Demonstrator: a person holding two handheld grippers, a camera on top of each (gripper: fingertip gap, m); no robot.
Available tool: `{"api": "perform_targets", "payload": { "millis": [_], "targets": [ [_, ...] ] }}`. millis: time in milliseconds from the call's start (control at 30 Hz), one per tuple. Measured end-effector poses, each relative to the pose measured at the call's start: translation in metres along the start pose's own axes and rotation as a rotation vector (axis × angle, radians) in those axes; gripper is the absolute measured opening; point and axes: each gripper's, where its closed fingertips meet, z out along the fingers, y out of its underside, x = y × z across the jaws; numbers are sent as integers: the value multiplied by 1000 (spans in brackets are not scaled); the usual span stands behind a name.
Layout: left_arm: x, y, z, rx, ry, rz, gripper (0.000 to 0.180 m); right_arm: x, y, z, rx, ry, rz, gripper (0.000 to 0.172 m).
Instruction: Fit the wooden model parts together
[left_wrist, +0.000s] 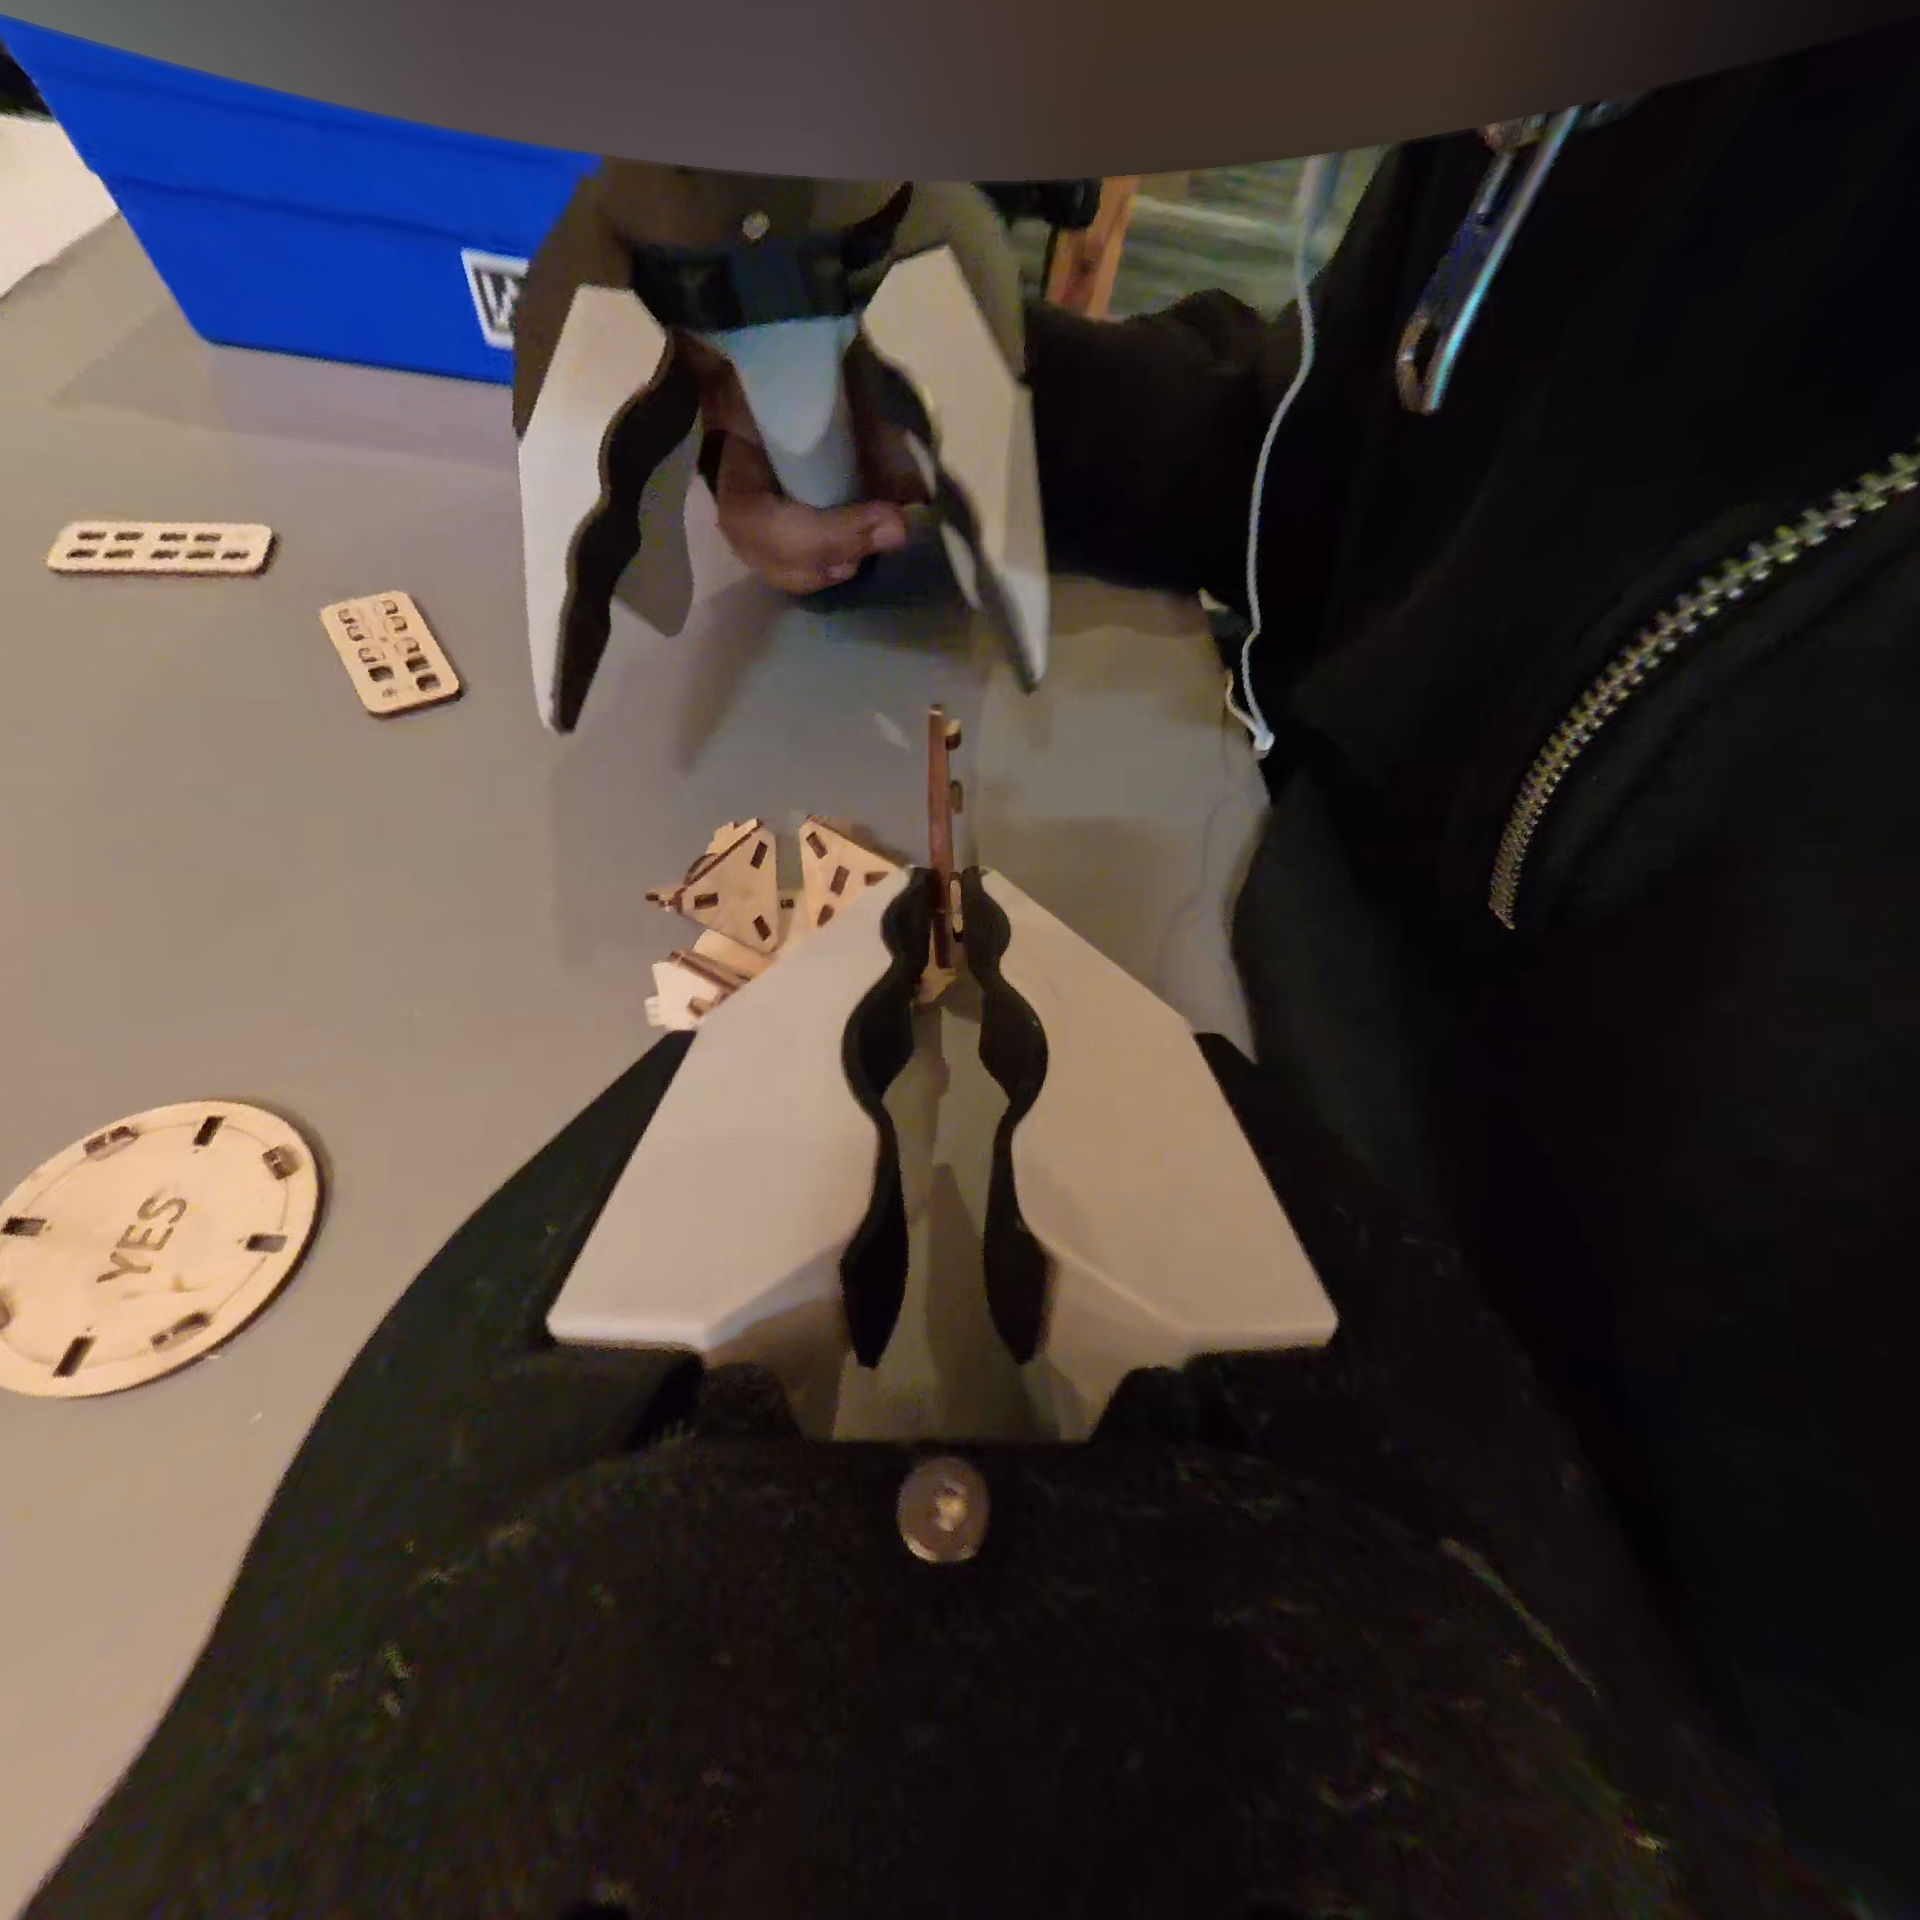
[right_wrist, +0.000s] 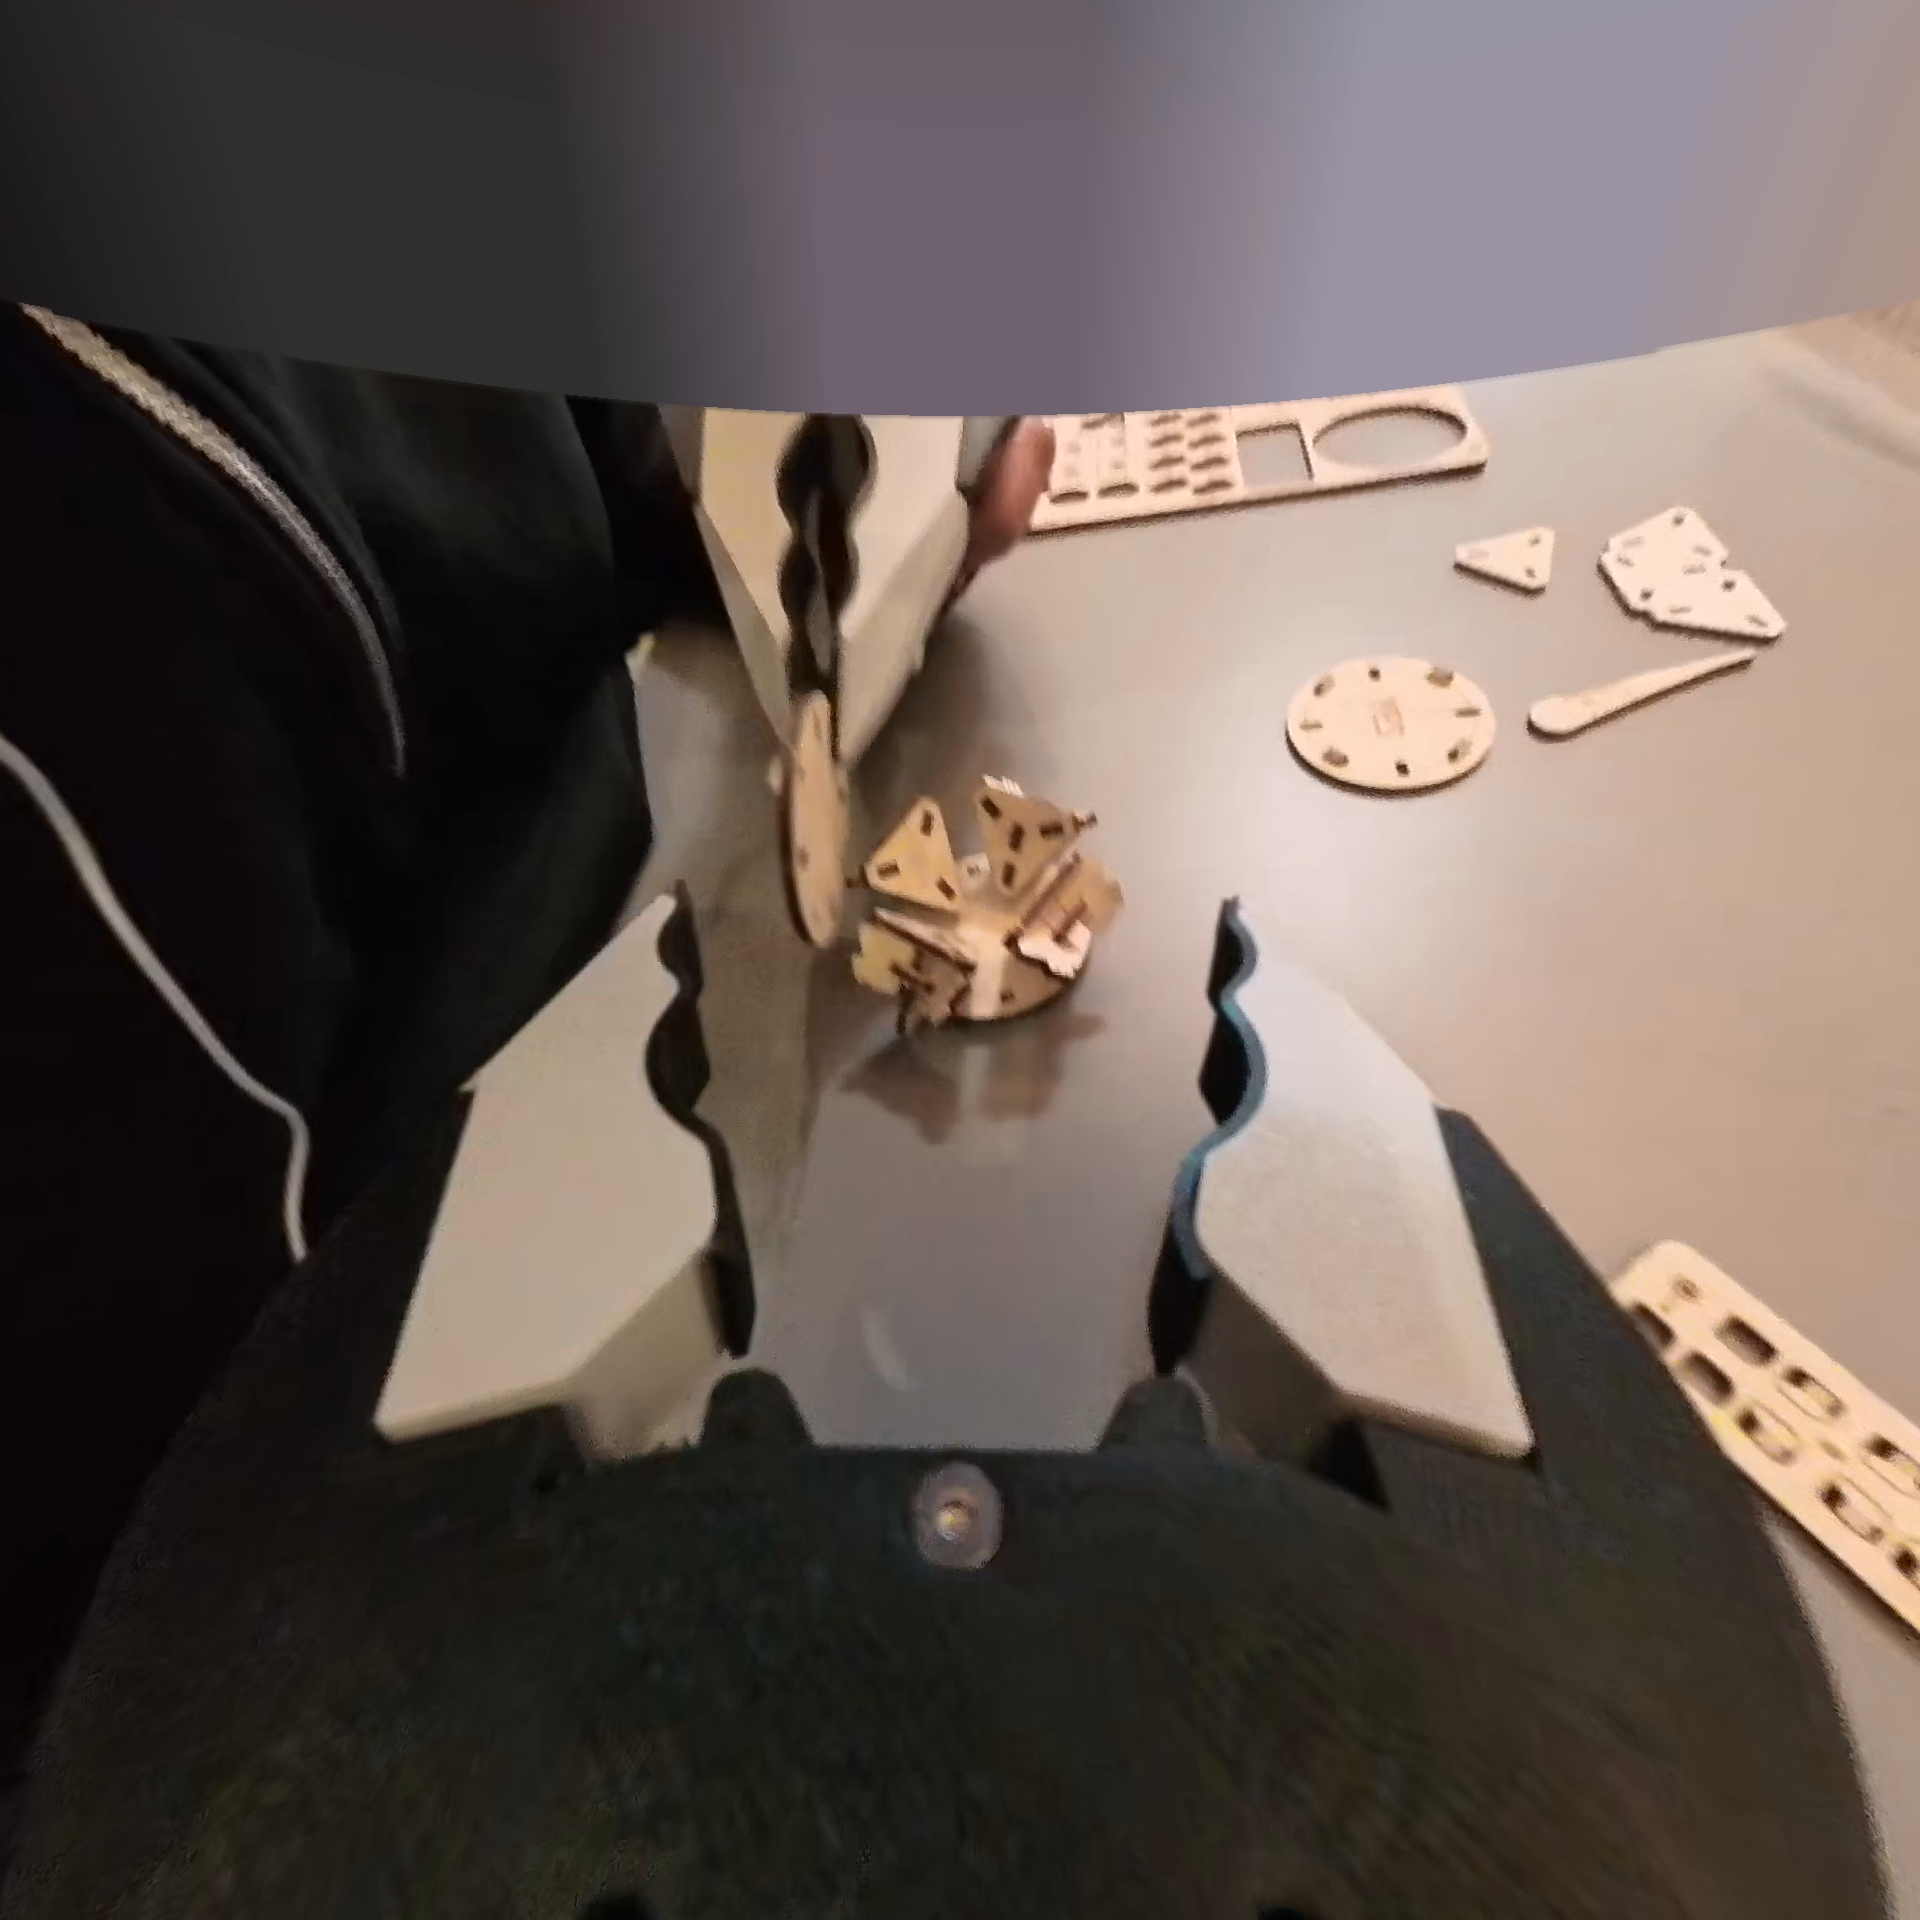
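Grey table; L tongs (pinching) disc.

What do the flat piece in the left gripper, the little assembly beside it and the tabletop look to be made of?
Flat piece and little assembly: probably thin laser-cut plywood, unfinished; pale faces, dark brown cut edges, slots and tabs. Tabletop: smooth grey, likely laminate or painted; it shows a faint sheen and soft reflections.

Left gripper pinching a thin wooden piece, edge-on

Piece stands upright between the black pads. Small wooden assembly just left on grey table. Right gripper opposite, jaws wide. Slotted disc, two slotted plates, blue bin further left.
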Motion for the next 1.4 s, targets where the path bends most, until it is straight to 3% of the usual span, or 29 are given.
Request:
{"api": "perform_targets", "payload": {
  "millis": [133,267,433,700,1100,1400],
  "targets": [
    [8,2,3,-55,45,27,3,0,-8,6,61,98,48,95],
    [13,-6,-1,-1,90,-16,3,-13,-13,4,132,126,120,71],
    [13,-2,0,-20,82,-30,3,-23,12,14,-27,209,63,70],
    [11,7,10,-40,-29,-43,3,-25,29,24,-169,154,-29,69],
    [1,5,10,-24,-110,-68,2,-21,35,27,-221,67,32,63],
    [4,9,13,-60,-134,-8,2,-21,34,32,-240,13,33,49]
  ]
}}
